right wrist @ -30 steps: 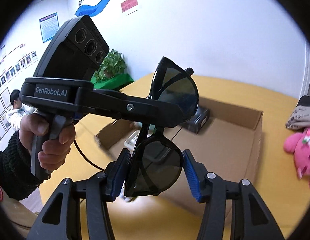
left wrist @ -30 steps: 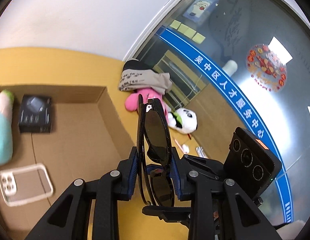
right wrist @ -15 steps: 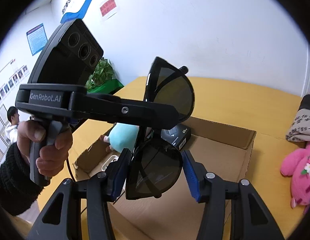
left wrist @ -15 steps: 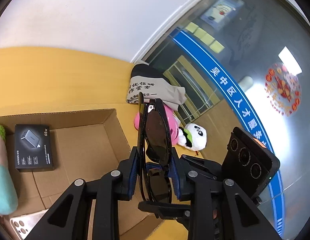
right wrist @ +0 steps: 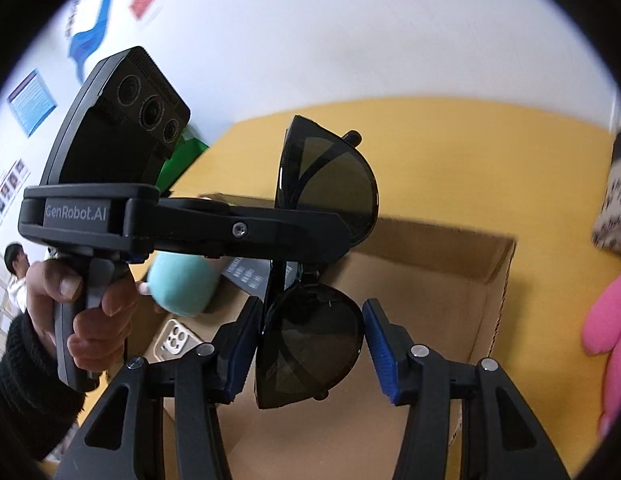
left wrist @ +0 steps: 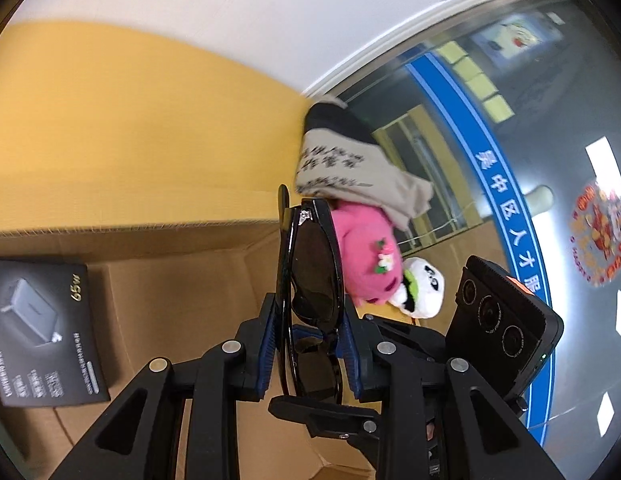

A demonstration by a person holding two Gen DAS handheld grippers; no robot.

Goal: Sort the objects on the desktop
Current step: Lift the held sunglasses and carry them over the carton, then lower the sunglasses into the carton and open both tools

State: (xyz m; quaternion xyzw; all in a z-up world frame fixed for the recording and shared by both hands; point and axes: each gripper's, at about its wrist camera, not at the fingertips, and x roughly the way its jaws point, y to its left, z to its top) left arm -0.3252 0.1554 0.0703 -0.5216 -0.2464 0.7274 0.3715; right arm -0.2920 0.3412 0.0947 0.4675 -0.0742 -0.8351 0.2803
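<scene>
One pair of black sunglasses is held in the air above an open cardboard box, with its long axis running up and down in both views, one lens above the other. Seen from the left wrist, the frame is edge-on: the upper lens shows as a narrow dark sliver, while the lower lens sits behind the pads and is largely masked. The left tool has its blue pads pressed against both sides of the frame near the bridge, pinching it. In the right wrist view the lenses face the camera; the left tool's black body crosses in front of the bridge and hides it. The right tool has its pads spread on either side of the lower lens, the right pad clearly apart from it; contact at the left pad cannot be determined. The person's left hand grips the left tool's handle. Inside the box lie a black charger carton, cut off at the frame edge, a teal plush partly hidden and a phone case partly hidden. Beyond the box on the yellow table are a pink plush, a panda plush and a folded printed cloth.
</scene>
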